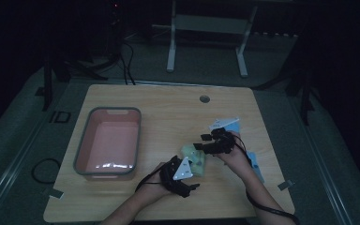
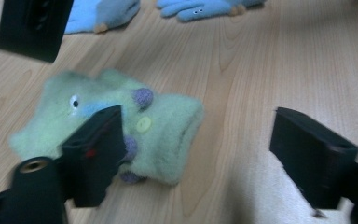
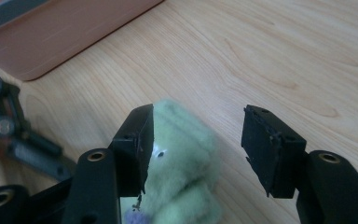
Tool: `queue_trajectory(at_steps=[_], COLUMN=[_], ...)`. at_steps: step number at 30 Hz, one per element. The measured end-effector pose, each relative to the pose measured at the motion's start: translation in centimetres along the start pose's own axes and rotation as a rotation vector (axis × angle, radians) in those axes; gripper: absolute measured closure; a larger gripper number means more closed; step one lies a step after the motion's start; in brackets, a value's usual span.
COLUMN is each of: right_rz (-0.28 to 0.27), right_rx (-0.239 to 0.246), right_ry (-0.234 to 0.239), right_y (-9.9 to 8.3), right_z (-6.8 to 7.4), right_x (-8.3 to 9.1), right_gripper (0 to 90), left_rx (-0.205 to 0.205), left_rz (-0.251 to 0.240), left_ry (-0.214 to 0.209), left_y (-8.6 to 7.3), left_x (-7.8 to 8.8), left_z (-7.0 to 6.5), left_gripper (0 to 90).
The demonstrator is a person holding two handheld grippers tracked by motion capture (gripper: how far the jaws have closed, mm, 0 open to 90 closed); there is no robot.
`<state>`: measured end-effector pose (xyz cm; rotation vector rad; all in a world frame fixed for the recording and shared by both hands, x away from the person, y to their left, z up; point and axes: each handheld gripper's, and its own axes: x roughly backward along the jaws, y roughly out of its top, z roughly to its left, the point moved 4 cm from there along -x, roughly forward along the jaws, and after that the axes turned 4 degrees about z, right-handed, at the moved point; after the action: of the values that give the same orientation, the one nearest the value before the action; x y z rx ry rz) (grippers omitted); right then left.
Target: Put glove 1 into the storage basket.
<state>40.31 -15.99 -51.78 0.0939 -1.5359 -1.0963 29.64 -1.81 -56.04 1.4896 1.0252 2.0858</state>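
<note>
We see the green glove (image 1: 194, 159) lying flat on the counter (image 1: 168, 108), lower centre of the high view, right of the pink bin (image 1: 108, 140). Our left claw (image 2: 193, 149) stands released, the glove at its left jaw. Our right claw (image 3: 198, 149) is also released, straddling the glove's edge.

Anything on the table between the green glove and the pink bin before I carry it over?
Nothing. In the high view the stretch of table between the green glove and the pink bin is bare wood.
</note>
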Motion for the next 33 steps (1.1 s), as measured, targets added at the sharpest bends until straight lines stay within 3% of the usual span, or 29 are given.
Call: queue_trajectory(at_steps=[4,7,11,14,17,18,22,24,28,30,33], right_rz=[0.026,0.035,0.065,0.111,0.124,0.127,0.135,0.140,0.144,0.141,0.127], right_rx=[-0.010,-0.054,-0.067,-0.107,-0.119,-0.119,-0.134,-0.126,-0.113,-0.130,-0.138], right_ry=[0.005,0.051,0.063,0.126,0.137,0.153,0.174,0.171,0.167,0.171,0.170], right_y=[-0.3,-0.5,-1.0,-2.1,-2.4,-2.8,-2.9,-2.9,-2.9,-2.9,-2.9], right_z=[-0.2,-0.4,-0.6,-0.8,-0.8,-0.8,-0.8,-0.7,-0.5,-0.5,-0.5], right_x=[-1.2,-2.1,-3.2,-4.5,-4.8,-5.1,-5.2,-5.3,-5.3,-5.3,-5.1], right_gripper=[41.4,39.9,39.1,39.1,39.0,41.6,48.2,51.7,54.6,58.2,63.9], left_rx=[-0.031,-0.054,-0.069,-0.066,-0.073,-0.117,-0.150,-0.184,-0.191,-0.211,-0.172], left_rz=[0.006,0.029,0.054,0.052,0.057,0.075,0.096,0.123,0.120,0.134,0.132], left_ry=[-0.002,-0.010,-0.022,-0.020,-0.016,0.015,0.070,0.119,0.147,0.172,0.152], left_y=[-0.1,-0.2,-0.4,-0.4,-0.4,-0.6,-0.6,-0.8,-0.9,-0.8,-0.5], left_x=[-0.7,-1.2,-1.9,-2.0,-2.1,-2.3,-2.6,-2.9,-3.1,-3.1,-2.8], left_z=[0.1,0.2,0.4,0.5,0.4,0.1,0.0,-0.1,0.1,0.2,0.5], left_gripper=[30.0,33.5,38.1,39.9,40.2,40.5,46.3,48.3,56.6,61.1,69.6])
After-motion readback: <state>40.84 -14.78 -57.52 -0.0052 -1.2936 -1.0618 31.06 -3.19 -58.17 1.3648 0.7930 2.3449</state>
